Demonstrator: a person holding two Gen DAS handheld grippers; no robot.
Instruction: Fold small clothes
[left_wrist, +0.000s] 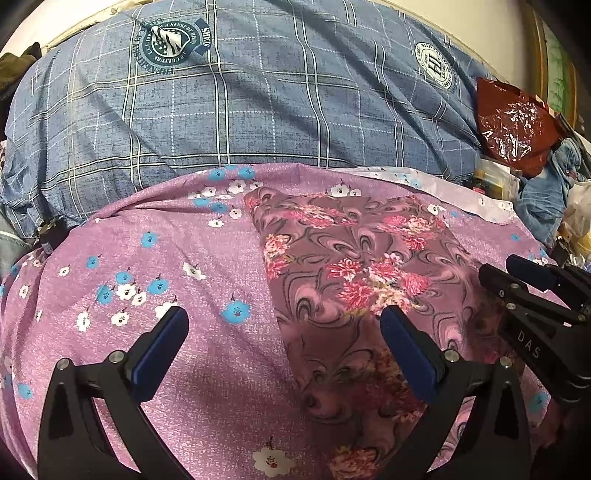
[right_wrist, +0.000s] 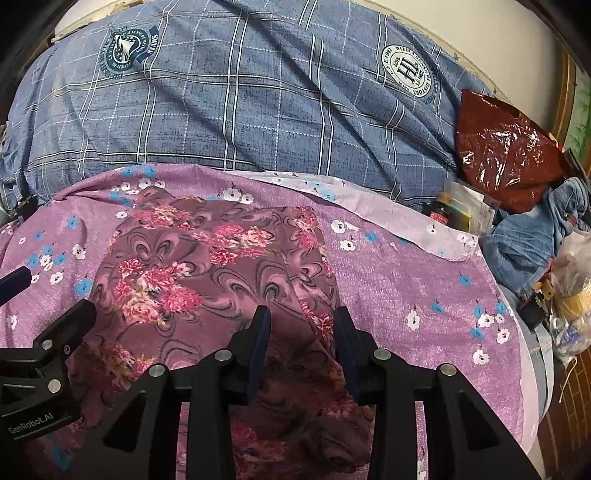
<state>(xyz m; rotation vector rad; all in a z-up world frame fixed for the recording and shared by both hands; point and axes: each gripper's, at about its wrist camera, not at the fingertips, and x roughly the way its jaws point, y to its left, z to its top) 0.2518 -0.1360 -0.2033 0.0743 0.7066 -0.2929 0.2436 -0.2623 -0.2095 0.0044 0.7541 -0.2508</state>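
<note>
A small mauve garment with pink flowers (left_wrist: 351, 266) lies flat on the purple flowered sheet (left_wrist: 147, 266). My left gripper (left_wrist: 284, 325) is wide open just above the garment's left edge, its right finger over the cloth. In the right wrist view the garment (right_wrist: 207, 258) lies ahead and under my right gripper (right_wrist: 301, 321), whose jaws stand partly open over the garment's right edge, holding nothing that I can see. The right gripper shows at the right of the left wrist view (left_wrist: 535, 295), and the left gripper at the left of the right wrist view (right_wrist: 48, 306).
A blue plaid quilt (left_wrist: 258, 103) is bunched behind the sheet. At the right lie a red plastic bag (right_wrist: 506, 151), blue jeans (right_wrist: 535, 240), small boxes (right_wrist: 461, 210) and clear bags (right_wrist: 572, 288). The bed's edge drops off at the right.
</note>
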